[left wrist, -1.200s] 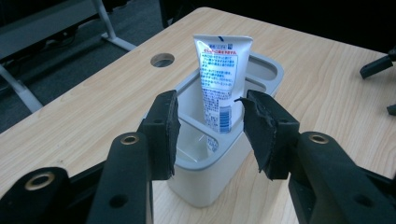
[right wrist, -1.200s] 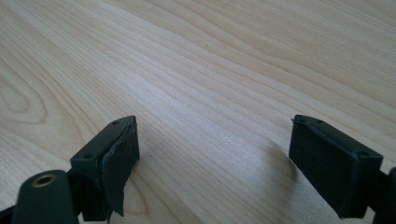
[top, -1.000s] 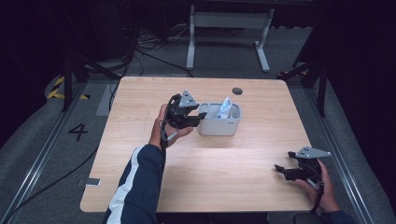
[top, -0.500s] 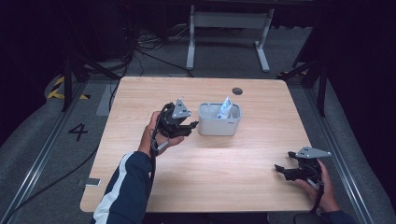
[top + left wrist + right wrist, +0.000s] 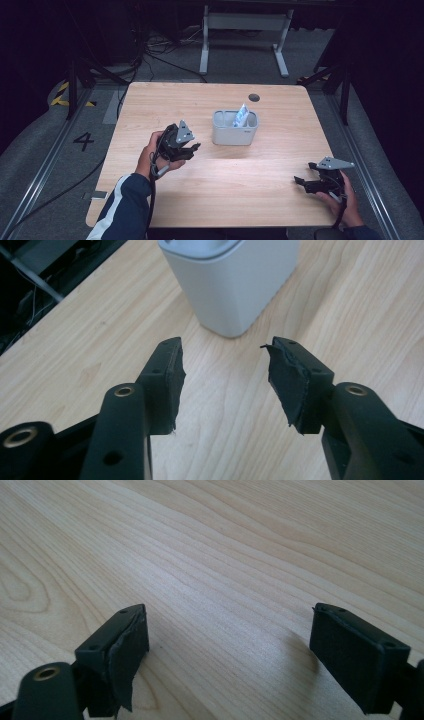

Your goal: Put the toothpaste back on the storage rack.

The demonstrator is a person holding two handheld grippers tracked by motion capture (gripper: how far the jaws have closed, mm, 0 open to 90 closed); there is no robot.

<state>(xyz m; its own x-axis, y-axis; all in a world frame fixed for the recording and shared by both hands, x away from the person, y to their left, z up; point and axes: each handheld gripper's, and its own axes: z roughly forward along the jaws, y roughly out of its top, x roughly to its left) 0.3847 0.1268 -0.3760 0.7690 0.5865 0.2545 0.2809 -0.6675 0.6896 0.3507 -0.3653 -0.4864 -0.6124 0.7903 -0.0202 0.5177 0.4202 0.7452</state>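
Observation:
A small white bin [image 5: 235, 129] stands mid-table with a blue-and-white packet [image 5: 241, 117] sticking up inside it. My left gripper [image 5: 192, 148] hovers just left of the bin, pointing toward it. In the left gripper view the bin [image 5: 230, 282] rises ahead of my left gripper [image 5: 225, 375]; the jaws have just been opening, with nothing between them. My right gripper [image 5: 300, 181] rests near the table's front right corner. The right gripper view has my right gripper [image 5: 227, 645] open wide over bare wood.
The wooden table [image 5: 215, 200] has a dark round hole [image 5: 254, 97] behind the bin. A metal stand [image 5: 242, 22] and cables lie on the floor beyond the far edge. Rails run along both sides of the table.
My left hand has drawn back from the bin toward the lower left and sunk a little. Its jaws look wider apart. The right hand has stayed put.

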